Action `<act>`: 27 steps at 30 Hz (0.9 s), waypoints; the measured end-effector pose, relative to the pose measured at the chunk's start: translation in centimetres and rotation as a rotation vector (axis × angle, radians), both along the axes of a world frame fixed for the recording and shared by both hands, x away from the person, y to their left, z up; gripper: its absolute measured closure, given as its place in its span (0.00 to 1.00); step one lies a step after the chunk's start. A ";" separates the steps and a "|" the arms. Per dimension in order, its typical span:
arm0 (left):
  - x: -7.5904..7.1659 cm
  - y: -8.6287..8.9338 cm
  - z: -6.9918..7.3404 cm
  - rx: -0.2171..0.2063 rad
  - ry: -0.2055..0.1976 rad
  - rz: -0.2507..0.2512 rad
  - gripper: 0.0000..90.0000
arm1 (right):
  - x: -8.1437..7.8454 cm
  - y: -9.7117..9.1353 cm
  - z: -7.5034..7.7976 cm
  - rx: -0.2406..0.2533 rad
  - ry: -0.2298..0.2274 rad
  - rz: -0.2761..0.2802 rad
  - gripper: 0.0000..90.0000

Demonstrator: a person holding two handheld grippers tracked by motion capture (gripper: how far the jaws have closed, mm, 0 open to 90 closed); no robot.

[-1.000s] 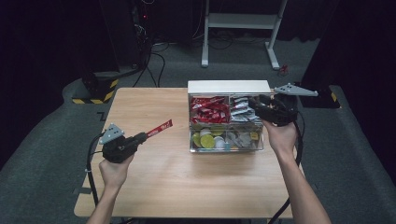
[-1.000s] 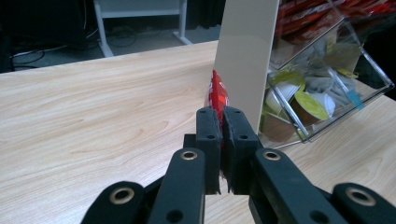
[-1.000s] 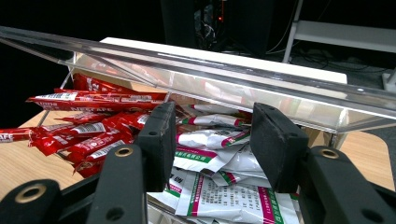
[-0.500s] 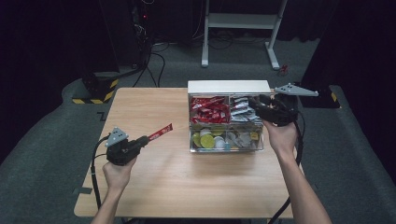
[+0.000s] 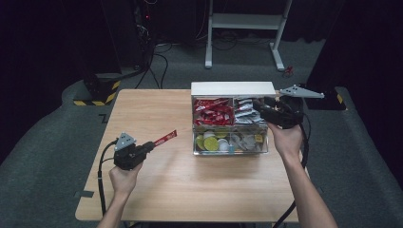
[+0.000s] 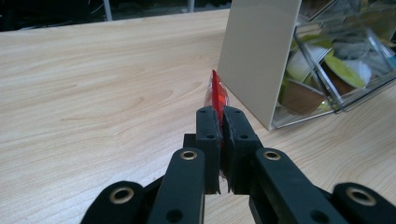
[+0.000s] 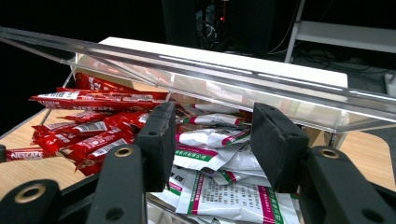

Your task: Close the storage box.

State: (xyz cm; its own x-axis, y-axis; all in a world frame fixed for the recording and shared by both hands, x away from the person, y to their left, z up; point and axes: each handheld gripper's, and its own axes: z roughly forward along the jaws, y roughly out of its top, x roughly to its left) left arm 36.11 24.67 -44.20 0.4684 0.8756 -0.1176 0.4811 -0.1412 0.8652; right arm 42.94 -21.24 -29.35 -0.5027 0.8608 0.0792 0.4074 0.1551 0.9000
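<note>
We hold a red sachet [image 6: 215,91] in the left gripper [image 6: 221,122], clamped tight.
Just beyond its tip stands the clear organizer [image 5: 230,90] on the desk [image 5: 157,190]; our right gripper [image 7: 217,142], jaws partly apart and empty, faces the white sachets [image 7: 210,140] and the red sachets [image 7: 84,128] behind.

High view: above the near edge, looking forward and down over the whole table [image 5: 157,190]. Gripper views: low, close, along own jaws. Shared by all three: the clear organizer [image 5: 230,124] [image 6: 327,60] [image 7: 210,79]
</note>
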 end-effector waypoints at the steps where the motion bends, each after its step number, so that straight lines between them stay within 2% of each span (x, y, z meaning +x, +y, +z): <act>1: 0.1 -0.1 -0.2 0.001 0.005 0.001 0.95 | 0.0 0.0 0.0 0.000 0.000 -0.001 0.56; 12: 0.5 -0.4 -2.2 0.029 0.041 0.013 0.95 | -0.2 0.0 0.2 -0.017 0.007 -0.001 0.56; 17: 0.6 -0.3 -3.0 0.026 0.063 0.023 0.95 | -0.2 0.0 0.2 -0.016 0.005 -0.001 0.56; 27: 0.8 -0.8 -4.0 0.057 0.107 0.005 0.95 | -0.2 -0.1 0.1 -0.006 0.007 0.000 0.57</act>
